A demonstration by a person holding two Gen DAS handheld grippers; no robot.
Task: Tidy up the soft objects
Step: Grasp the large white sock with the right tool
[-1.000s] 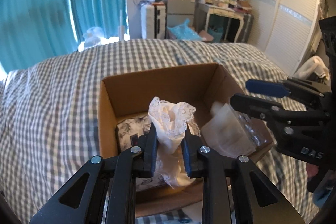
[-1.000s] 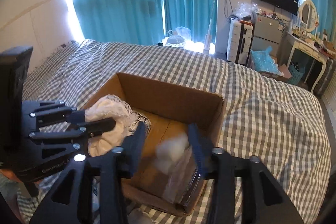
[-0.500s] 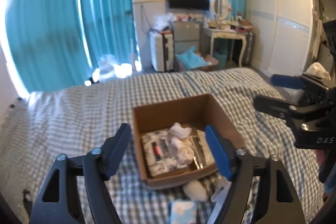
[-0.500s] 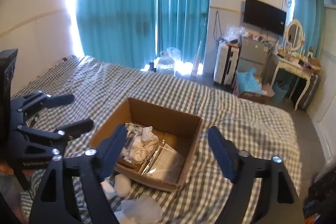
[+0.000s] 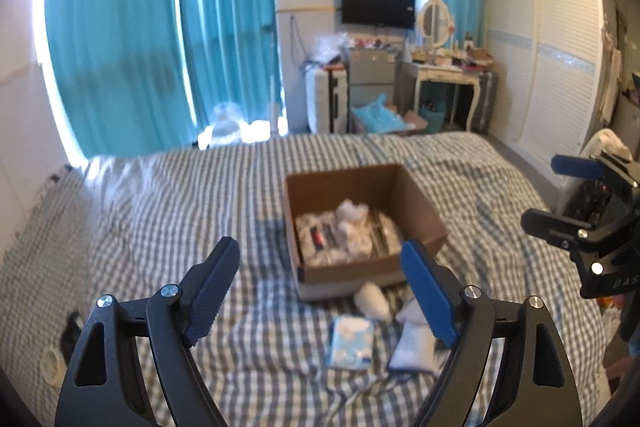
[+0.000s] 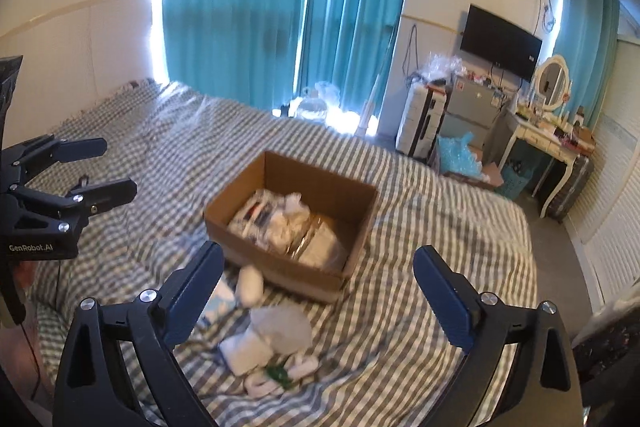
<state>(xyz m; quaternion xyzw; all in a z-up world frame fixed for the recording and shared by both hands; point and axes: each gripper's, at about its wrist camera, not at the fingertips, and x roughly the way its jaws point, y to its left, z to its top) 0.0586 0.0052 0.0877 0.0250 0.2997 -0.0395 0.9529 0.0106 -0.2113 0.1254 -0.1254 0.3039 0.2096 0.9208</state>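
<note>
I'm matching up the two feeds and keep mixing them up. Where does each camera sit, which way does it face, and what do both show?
Left wrist view: sits on the left gripper, looks down along its open, empty fingers over the checked bed to the cardboard box; the right gripper shows at the right edge.
Right wrist view: sits on the right gripper, whose empty jaws are opening, facing the same box from further right; the left gripper shows at the left edge.
Shared: bed, box, loose soft items in front of it, teal curtains, television.
</note>
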